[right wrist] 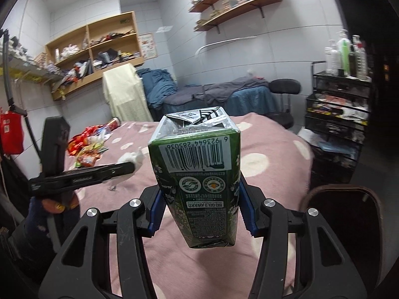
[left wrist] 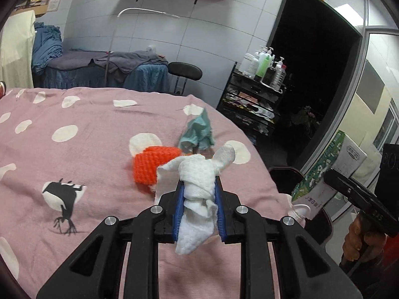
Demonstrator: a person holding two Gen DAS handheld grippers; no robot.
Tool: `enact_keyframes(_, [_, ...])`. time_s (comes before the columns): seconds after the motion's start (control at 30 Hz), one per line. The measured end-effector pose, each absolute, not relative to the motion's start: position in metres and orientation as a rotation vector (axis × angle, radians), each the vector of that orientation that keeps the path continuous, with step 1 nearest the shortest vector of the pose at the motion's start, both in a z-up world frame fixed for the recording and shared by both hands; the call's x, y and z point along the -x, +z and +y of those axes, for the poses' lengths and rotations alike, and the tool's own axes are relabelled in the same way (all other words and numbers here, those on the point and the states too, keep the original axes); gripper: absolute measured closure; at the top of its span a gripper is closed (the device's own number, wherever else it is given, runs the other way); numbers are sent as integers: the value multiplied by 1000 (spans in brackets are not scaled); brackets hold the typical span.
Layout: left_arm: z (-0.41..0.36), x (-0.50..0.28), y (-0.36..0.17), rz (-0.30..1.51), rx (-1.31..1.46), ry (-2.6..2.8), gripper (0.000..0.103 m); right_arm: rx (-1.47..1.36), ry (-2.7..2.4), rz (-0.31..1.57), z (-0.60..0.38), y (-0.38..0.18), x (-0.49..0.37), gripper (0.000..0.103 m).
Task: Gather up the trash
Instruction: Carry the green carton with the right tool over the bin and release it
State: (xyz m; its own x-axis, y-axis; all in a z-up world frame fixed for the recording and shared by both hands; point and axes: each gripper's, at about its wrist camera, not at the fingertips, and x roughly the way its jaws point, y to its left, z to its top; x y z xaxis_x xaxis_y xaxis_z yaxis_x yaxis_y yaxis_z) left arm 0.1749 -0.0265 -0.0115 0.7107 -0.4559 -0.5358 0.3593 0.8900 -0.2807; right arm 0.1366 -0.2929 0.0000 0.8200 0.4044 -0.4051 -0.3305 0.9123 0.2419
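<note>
A crumpled white tissue [left wrist: 199,174] is pinched between the blue pads of the left gripper [left wrist: 199,186], its jaws narrow and pressing on the wad, which is lifted clear above a bed covered in a pink sheet [left wrist: 87,129] with white dots. In the right gripper [right wrist: 198,189], a green drink carton [right wrist: 199,174] is clamped at its sides, jaws held partway apart by its width, the barcode face turned up toward the camera and its top end crushed. Both items hang over the bed rather than lying on it. On the sheet just beyond the tissue lie an orange knitted piece [left wrist: 152,167] and, a little further, a crumpled teal cloth [left wrist: 198,132]. At the far left of the bed, seen from the right wrist, sits a heap of colourful snack wrappers [right wrist: 87,144]. A dark round bin [right wrist: 349,214] stands beside the bed at the lower right. Wall shelves, a blue-draped treatment table and a black trolley with pump bottles fill the room behind.
</note>
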Motion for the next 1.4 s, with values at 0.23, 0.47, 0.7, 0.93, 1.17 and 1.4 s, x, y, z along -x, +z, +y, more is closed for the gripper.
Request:
enact_keyframes(0.23, [-91,-160,-12,628,98,-588,81,-189,160,482,-343,-5,-122,51])
enact_keyframes(0.47, [-145,-154,-17,642,49,-689,81,-187,-48,585,-382,-27,-124,51])
enact_keyframes(0.7, [-184,-150,-25,683,18,-760,81,-250,-186,793,-421,-73,-150,51])
enact_keyframes(0.93, [-210,-147,-35,719,-8,-787,81,-288,-243,936,-444,-116,-172,51])
enact_keyframes(1.17, [-223,-144,-44,743,-42,-795,81,-321,-273,976,-450,-135,-177,45])
enact_keyframes(1.4, [-233,-144,-48,768,-64,-812,81,-371,-292,911,-460,-133,-160,33])
